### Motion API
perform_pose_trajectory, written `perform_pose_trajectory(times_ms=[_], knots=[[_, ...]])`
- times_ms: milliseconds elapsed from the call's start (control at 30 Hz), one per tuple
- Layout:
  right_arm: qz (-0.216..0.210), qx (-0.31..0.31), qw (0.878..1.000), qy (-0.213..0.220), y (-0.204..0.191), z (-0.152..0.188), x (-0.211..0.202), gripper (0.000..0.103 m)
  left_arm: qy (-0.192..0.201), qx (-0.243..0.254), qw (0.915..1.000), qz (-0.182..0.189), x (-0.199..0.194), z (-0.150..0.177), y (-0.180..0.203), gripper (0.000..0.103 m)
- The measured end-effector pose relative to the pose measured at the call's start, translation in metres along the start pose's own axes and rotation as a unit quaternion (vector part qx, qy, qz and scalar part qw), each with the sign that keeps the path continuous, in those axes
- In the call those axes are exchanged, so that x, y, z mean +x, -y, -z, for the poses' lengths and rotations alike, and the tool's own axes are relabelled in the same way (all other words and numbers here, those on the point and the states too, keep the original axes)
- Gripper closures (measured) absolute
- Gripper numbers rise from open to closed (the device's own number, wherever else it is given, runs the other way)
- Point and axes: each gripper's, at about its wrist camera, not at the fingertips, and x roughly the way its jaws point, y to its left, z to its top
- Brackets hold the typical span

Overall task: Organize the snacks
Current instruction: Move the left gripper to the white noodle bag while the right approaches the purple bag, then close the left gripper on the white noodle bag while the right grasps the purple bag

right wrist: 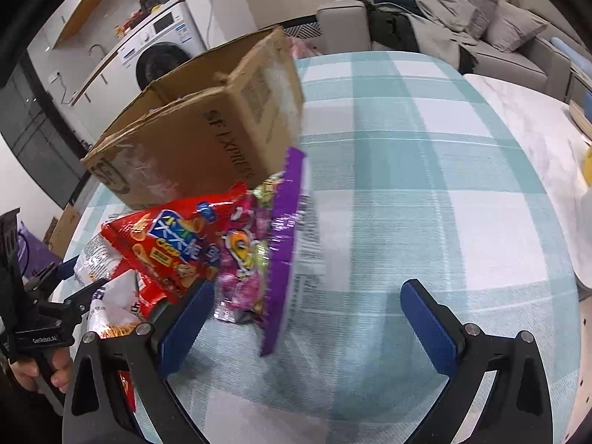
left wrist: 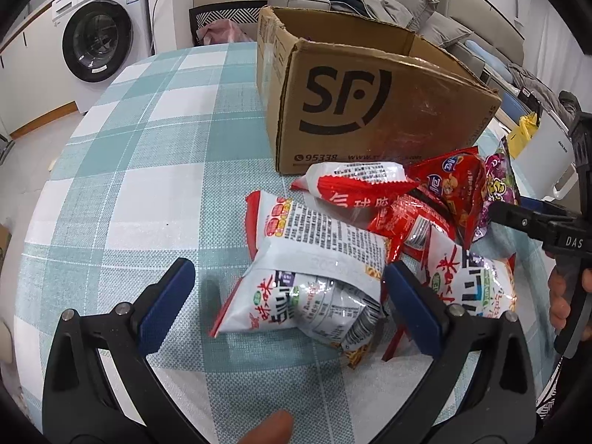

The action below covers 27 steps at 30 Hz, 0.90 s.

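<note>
All visible snack packets lie in a heap on the checked tablecloth point(left wrist: 122, 170), against the near side of the open SF cardboard box point(left wrist: 370, 111); its interior is hidden. None is gripped. The left gripper point(left wrist: 288, 296) jaws are spread around a white noodle-snack packet point(left wrist: 314, 259). The right gripper point(right wrist: 307, 303) jaws are spread beside the purple candy bag point(right wrist: 259, 251). Judged: sorting remains almost entirely undone.

Box: cardboard box point(left wrist: 370, 85) stands on the table point(left wrist: 129, 148), behind the snack pile point(left wrist: 370, 229); pile touches its front wall
Pile: packets overlap one another
Washing machine point(left wrist: 100, 26): beyond the table, far left
</note>
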Motion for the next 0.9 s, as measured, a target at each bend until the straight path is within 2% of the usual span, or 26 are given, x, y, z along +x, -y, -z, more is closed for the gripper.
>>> perform_pose_trajectory(times_ms=[133, 300, 367, 467, 633, 700, 900], knots=[[0.007, -0.017, 1.000, 0.006, -0.011, -0.003, 0.006, 0.002, -0.004, 0.004, 1.0000, -0.002, 0.005, -0.003, 0.001, 0.001], [0.012, -0.021, 1.000, 0.013, -0.011, -0.006, 0.007, 0.021, -0.010, 0.001, 0.9999, 0.007, 0.011, -0.004, 0.000, 0.001], [0.003, -0.020, 1.000, 0.016, -0.011, -0.006, 0.006, 0.024, -0.014, 0.003, 0.9998, 0.010, 0.013, -0.005, 0.000, 0.002], [-0.004, -0.021, 1.000, 0.019, -0.012, -0.006, 0.006, 0.029, -0.012, 0.006, 0.9997, 0.020, 0.013, -0.004, 0.000, 0.008], [-0.017, -0.023, 0.999, 0.022, -0.015, -0.004, 0.005, 0.041, -0.005, 0.012, 0.9987, 0.050, 0.009, -0.002, 0.002, 0.029], [-0.021, -0.021, 0.999, 0.022, -0.013, -0.003, 0.004, 0.042, -0.001, 0.017, 0.9984, 0.054, 0.007, 0.000, 0.003, 0.035], [-0.042, -0.009, 0.999, 0.023, -0.007, 0.003, -0.002, 0.044, 0.006, 0.019, 0.9975, 0.068, 0.000, 0.005, 0.002, 0.043]])
